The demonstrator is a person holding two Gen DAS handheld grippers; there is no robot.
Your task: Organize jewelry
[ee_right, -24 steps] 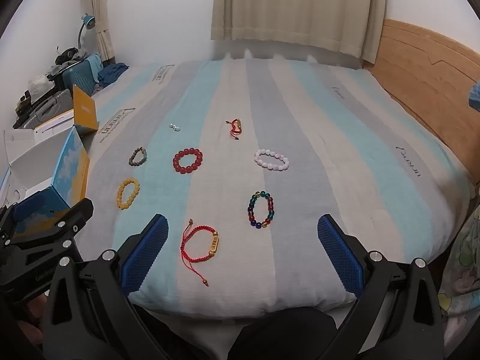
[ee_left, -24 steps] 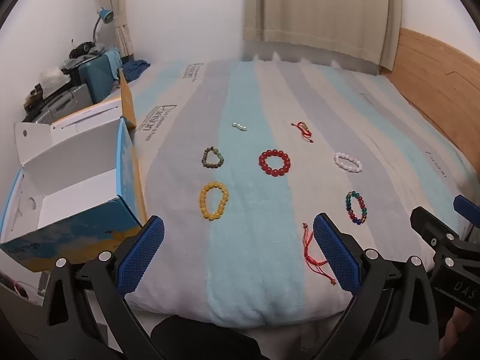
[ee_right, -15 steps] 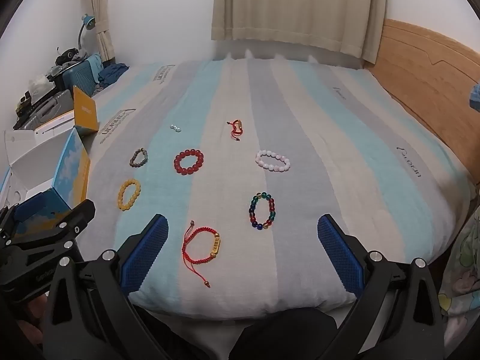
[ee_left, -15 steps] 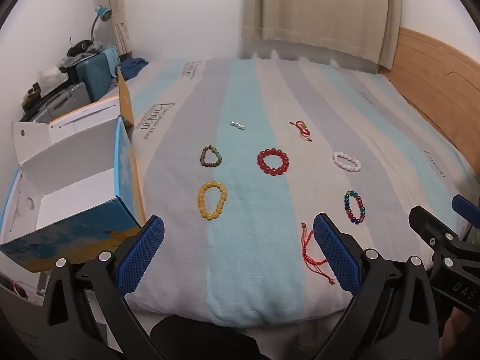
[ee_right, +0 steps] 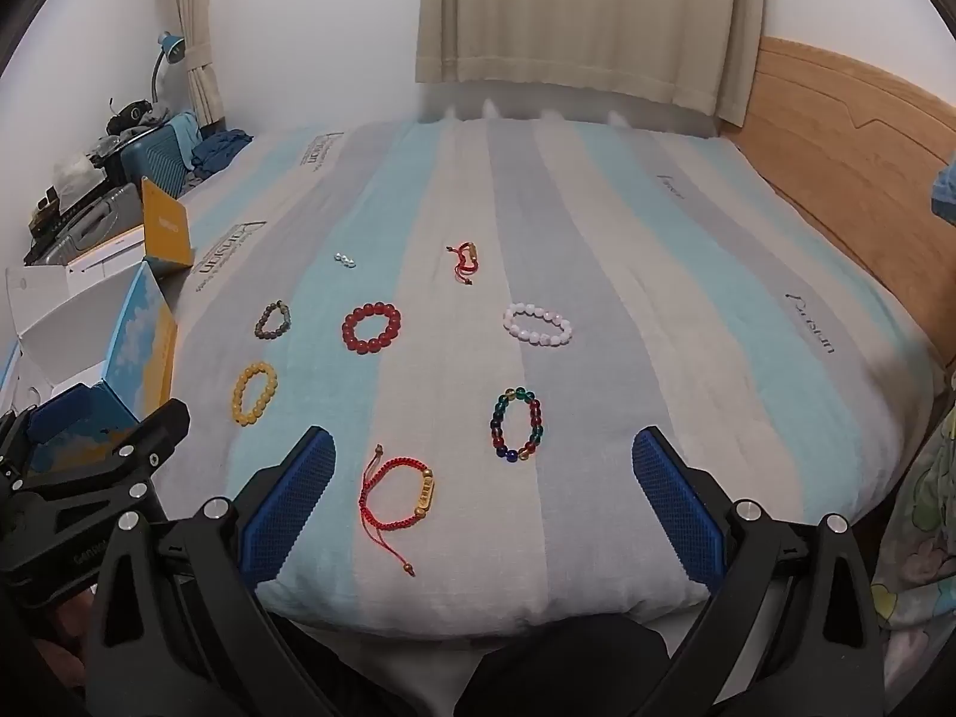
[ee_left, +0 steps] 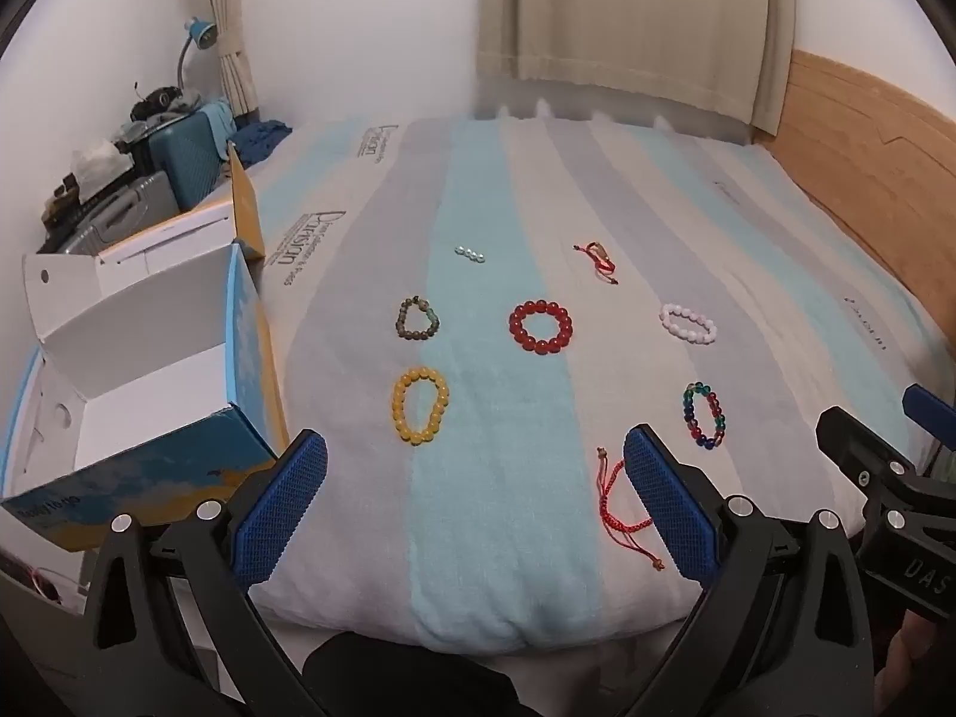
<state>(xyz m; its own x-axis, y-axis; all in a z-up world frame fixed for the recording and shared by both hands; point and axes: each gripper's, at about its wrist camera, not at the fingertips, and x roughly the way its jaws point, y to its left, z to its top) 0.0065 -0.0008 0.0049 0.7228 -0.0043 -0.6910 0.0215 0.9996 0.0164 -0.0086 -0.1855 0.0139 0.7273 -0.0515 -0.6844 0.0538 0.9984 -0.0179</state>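
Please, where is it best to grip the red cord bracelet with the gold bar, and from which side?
Probably from above, with the open right gripper, pinching the gold bar of the red cord bracelet: it looks rigid and slightly raised, while the thin cord lies flat on the striped bedcover.

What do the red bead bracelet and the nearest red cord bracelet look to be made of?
Red bead bracelet: glossy round beads, probably glass or polished stone, going by their highlights. Red cord bracelet: matte braided thread with loose knotted tails and a gold-coloured bar bead, maybe metal or plastic.
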